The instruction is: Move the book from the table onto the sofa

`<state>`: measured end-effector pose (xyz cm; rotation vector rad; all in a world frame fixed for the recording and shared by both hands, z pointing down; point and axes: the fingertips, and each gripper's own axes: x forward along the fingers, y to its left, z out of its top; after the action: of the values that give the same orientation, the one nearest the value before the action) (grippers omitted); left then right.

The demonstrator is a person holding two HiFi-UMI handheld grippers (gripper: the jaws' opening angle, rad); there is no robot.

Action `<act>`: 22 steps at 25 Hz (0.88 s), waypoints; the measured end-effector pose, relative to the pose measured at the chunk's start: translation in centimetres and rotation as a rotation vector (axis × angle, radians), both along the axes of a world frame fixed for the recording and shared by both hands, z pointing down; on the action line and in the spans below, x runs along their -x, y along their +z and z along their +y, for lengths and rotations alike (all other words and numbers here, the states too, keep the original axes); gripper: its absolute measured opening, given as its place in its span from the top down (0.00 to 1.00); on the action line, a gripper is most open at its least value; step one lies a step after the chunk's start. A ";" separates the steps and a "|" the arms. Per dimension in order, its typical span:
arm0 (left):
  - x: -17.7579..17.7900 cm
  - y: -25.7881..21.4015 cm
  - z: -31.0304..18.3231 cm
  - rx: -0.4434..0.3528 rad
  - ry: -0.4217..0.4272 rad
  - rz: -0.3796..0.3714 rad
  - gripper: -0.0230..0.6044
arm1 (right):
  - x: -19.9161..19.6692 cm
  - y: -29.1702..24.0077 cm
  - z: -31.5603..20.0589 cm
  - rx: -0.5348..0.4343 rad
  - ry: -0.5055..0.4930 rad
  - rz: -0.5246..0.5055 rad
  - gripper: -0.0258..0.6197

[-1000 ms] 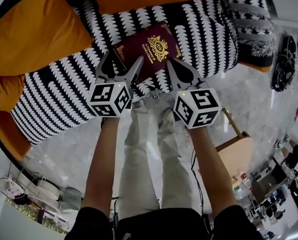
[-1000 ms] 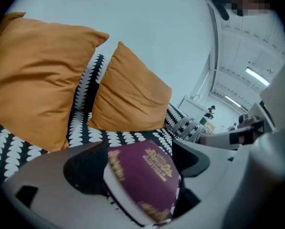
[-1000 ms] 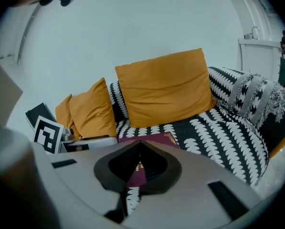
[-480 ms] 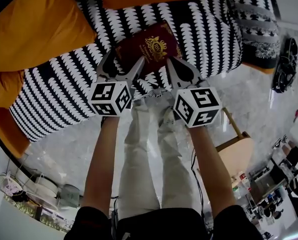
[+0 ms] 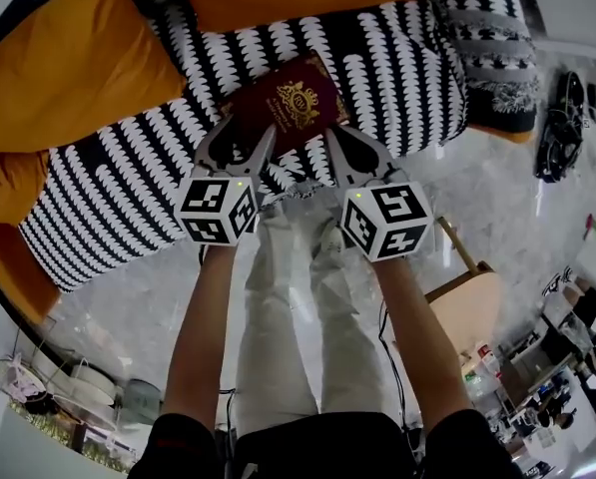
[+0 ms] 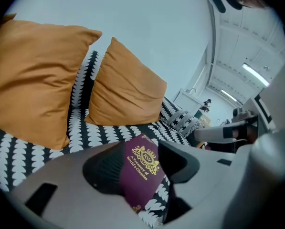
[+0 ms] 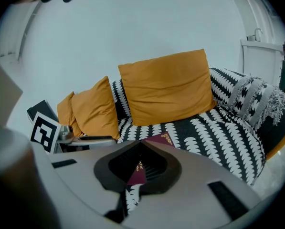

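The head view looks steeply down on the sofa (image 5: 128, 188), while both gripper views face it low and close, all sharing the book (image 5: 288, 103).

- The left gripper (image 5: 250, 128) and the right gripper (image 5: 349, 140) had pale grey jaws, with black ribbed pads (image 6: 106, 168) on the inner side.
- Each gripper carried a white cube, the left cube (image 5: 216, 209) and the right cube (image 5: 385, 220), printed with black square markers and with a small green light on top.
- Short black sleeves (image 5: 178, 445) covered the upper arms.
- The trousers (image 5: 288, 317) were light beige and creased.
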<state>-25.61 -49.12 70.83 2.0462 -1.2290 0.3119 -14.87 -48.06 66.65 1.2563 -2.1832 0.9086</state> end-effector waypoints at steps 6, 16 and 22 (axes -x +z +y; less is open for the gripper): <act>-0.9 -2.8 0.9 -0.025 0.042 -0.019 0.75 | -0.4 -2.5 0.7 -0.017 -0.018 0.003 0.95; -2.3 -10.5 1.3 -0.116 0.061 -0.063 0.93 | -1.3 -8.4 2.4 -0.037 -0.053 -0.004 0.95; -3.9 -15.8 2.1 -0.186 0.084 -0.057 0.94 | -3.1 -11.8 3.1 -0.051 -0.020 -0.026 0.95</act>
<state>-21.68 -47.01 55.07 2.2663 -1.2485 0.3070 -11.80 -44.94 54.86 1.2500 -2.2478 0.8712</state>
